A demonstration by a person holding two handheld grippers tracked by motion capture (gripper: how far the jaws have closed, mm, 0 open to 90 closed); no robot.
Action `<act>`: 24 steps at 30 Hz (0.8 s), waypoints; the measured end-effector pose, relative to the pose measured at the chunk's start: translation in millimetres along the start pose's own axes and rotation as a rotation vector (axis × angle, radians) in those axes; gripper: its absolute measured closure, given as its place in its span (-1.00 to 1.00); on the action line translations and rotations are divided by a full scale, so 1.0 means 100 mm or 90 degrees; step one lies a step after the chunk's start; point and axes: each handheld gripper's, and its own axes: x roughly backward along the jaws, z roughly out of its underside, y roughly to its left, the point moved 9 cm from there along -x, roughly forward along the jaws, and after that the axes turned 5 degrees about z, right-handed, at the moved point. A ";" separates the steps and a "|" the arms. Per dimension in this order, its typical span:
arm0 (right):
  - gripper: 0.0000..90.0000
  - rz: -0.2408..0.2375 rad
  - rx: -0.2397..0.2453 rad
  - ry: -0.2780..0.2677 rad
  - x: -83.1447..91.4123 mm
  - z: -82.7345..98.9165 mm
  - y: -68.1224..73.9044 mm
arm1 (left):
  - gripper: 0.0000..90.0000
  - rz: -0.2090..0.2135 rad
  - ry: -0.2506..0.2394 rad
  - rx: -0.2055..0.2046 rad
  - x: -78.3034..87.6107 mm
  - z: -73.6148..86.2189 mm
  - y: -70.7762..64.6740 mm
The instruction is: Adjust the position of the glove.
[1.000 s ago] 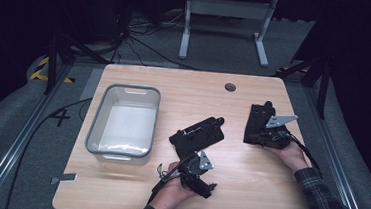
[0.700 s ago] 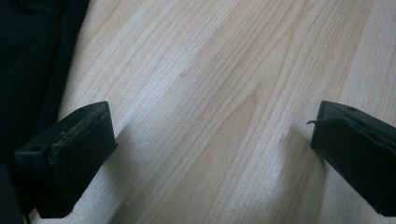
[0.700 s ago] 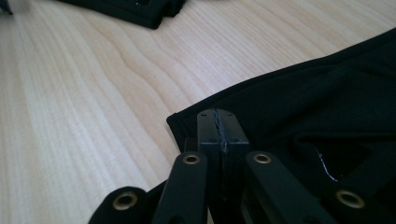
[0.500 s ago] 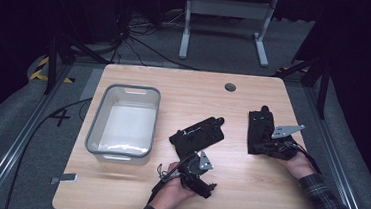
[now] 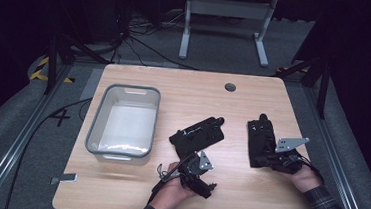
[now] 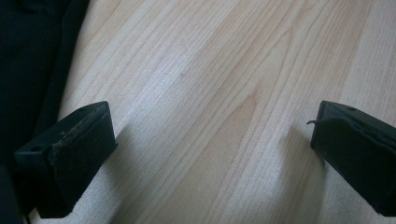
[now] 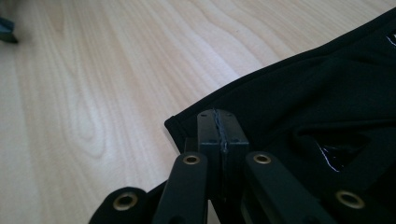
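- Since the earlier frames, the right gripper (image 5: 268, 158) and the flat black fabric piece (image 5: 261, 140) at its tip have shifted left across the light wooden desk (image 5: 254, 100), toward the second black fabric piece (image 5: 198, 134); the left gripper (image 5: 191, 162) has kept its place.
- Right jaws: pressed together. In the right gripper view they sit at the hemmed edge of the fabric (image 7: 303, 93); whether cloth is pinched between them cannot be told.
- Left jaws: wide apart over bare desk (image 6: 201, 93), holding nothing, with dark cloth (image 6: 32, 46) just beside one jaw.
- Location: both fabric pieces lie flat near the desk centre, to the right of the grey plastic bin (image 5: 124, 122).
- Handling, judged: the fabric is light, soft and limp; it will drape and drag rather than slide rigidly.
- Grasp point, judged: take the hem or a corner, where layers are thickest; glossy patches may slip.
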 end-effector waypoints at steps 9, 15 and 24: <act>1.00 -0.021 0.011 0.004 0.11 0.12 0.26 | -1.00 0.000 0.000 0.000 0.00 0.00 0.00; 1.00 -0.030 0.015 0.003 0.17 0.18 0.40 | -1.00 0.000 0.000 0.000 0.00 0.00 0.00; 1.00 -0.054 0.026 0.007 0.25 0.27 0.64 | -1.00 0.000 0.000 0.000 0.00 0.00 0.00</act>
